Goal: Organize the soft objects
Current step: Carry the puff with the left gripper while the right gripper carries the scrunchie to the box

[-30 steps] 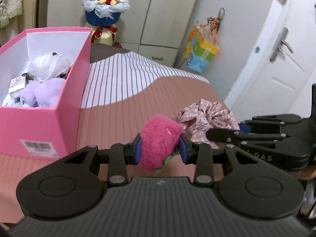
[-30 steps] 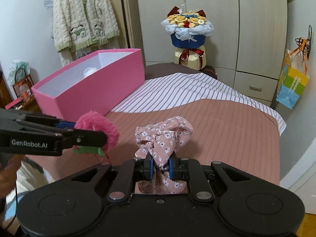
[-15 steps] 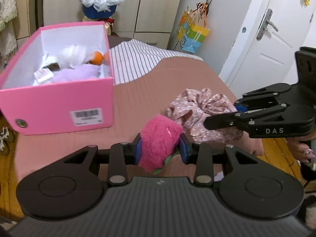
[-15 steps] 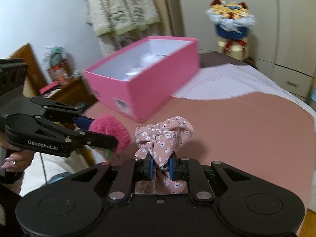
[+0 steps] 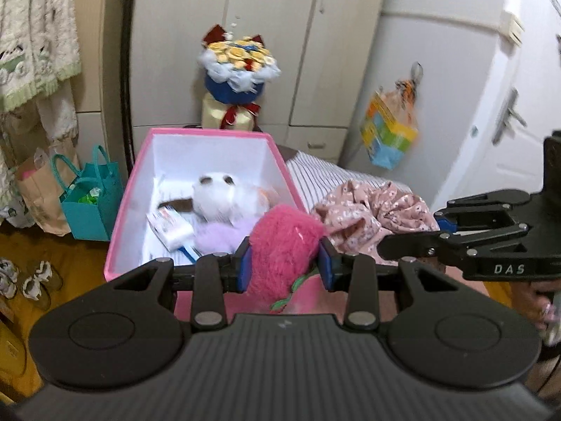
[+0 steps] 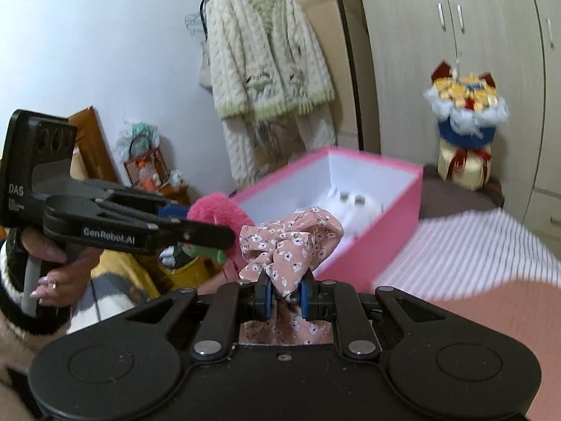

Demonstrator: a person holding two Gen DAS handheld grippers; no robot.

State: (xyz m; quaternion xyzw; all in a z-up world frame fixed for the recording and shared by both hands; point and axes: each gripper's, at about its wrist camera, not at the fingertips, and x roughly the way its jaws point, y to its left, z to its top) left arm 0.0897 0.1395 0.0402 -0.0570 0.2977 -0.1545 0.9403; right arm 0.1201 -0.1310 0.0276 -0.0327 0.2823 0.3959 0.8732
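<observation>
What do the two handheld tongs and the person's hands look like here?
Both tongs, left and right, are matte black linkages with silver rivets and blue pads. White lettering reads "DAS" and "GenRobot.AI". The left hand wears a ring, pale nail polish and a black-and-white cuff.

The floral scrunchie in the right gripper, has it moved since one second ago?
Yes. The floral scrunchie, clamped in the right gripper, was over the bedspread short of the pink box; now it overlaps the box's near wall.

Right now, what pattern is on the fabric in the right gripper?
Dusty pink fabric with small white flowers; clearest in the right wrist view.
</observation>
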